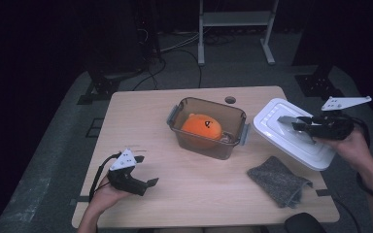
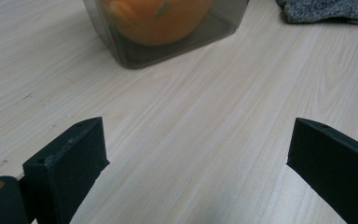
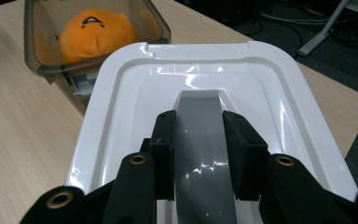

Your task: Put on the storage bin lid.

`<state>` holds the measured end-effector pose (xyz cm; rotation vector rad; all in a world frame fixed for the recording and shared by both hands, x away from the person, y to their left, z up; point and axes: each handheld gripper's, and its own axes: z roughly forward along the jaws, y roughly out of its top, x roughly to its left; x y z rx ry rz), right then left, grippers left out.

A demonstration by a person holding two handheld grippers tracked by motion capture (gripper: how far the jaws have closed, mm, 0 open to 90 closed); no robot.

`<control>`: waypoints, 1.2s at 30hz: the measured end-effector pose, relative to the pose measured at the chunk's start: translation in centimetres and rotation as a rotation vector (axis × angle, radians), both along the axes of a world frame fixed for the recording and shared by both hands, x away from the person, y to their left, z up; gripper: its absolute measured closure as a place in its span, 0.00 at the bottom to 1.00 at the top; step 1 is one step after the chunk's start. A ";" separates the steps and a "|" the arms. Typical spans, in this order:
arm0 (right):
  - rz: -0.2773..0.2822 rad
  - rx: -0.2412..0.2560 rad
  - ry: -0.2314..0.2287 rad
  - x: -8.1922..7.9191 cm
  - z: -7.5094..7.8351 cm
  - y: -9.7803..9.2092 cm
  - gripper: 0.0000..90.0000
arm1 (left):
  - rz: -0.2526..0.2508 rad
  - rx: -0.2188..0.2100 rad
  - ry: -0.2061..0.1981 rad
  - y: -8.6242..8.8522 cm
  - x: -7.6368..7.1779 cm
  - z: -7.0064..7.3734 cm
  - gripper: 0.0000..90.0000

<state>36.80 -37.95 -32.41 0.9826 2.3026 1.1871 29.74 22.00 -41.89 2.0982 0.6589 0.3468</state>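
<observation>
Work in hand: closing the clear container with its white lid.
Right gripper: jaws clamped on either side of the grey handle that runs down the middle of the lid; the lid is gripped and carried.
Lid position: off to the right of the container, tilted, over the right edge of the table; not yet over the opening.
Container: open on top, standing mid-table, with an orange plush toy inside.
Left gripper: jaws spread wide, holding nothing, hovering low over bare tabletop near the front left, well apart from the container.
Grey cloth: lying crumpled at front right, untouched.
Done, by judgement: toy stowed, lid picked up.
Left to do: bring the lid over the container, level it, seat it on the rim; latching the grey side clips may follow.
</observation>
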 end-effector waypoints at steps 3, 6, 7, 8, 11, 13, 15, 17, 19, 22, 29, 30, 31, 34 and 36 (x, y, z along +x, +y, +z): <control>0.015 -0.001 -0.009 0.2 0.7 0.5 0.73 | -0.002 0.005 0.000 -0.1 0.0 0.0 0.04; 0.034 -0.005 -0.015 0.4 1.3 1.2 0.73 | 0.002 -0.002 -0.003 0.0 0.0 0.0 0.04; 0.043 -0.004 -0.019 0.5 1.5 1.5 0.73 | 0.001 0.001 -0.005 0.0 0.0 0.1 0.04; 0.051 -0.002 -0.017 0.6 1.7 1.7 0.73 | 0.002 -0.001 -0.004 0.0 0.0 0.1 0.04; 0.075 -0.002 -0.019 0.8 2.1 2.7 0.73 | 0.001 -0.007 -0.003 0.0 0.0 0.0 0.04; 0.090 -0.005 -0.019 1.0 2.2 3.3 0.73 | -0.002 -0.003 -0.002 -0.1 -0.1 0.0 0.04; 0.104 -0.011 -0.018 1.2 2.4 3.9 0.73 | -0.005 0.002 -0.001 -0.2 -0.1 0.0 0.04; 0.122 -0.007 -0.018 1.4 2.5 4.5 0.73 | -0.005 0.002 -0.004 -0.2 -0.1 0.0 0.04; 0.135 -0.004 -0.020 1.7 2.5 5.2 0.73 | -0.003 -0.001 -0.005 -0.1 -0.1 0.0 0.04; 0.157 -0.005 -0.021 2.1 2.7 6.2 0.73 | 0.000 -0.008 -0.005 -0.1 -0.1 0.0 0.04; 0.206 -0.008 -0.027 2.9 3.2 8.6 0.73 | -0.002 -0.007 -0.005 -0.1 -0.1 0.0 0.04; 0.210 -0.011 -0.026 2.9 3.3 9.0 0.73 | -0.002 -0.007 -0.005 -0.1 -0.1 0.0 0.04; 0.219 -0.012 -0.031 3.1 3.3 9.3 0.73 | -0.002 -0.007 -0.007 0.0 -0.1 0.0 0.04; 0.234 -0.014 -0.031 3.4 3.6 10.3 0.73 | -0.002 -0.008 -0.008 0.0 -0.1 0.1 0.04; 0.243 -0.013 -0.033 3.6 3.8 10.9 0.73 | -0.002 -0.008 -0.010 0.0 -0.1 0.1 0.04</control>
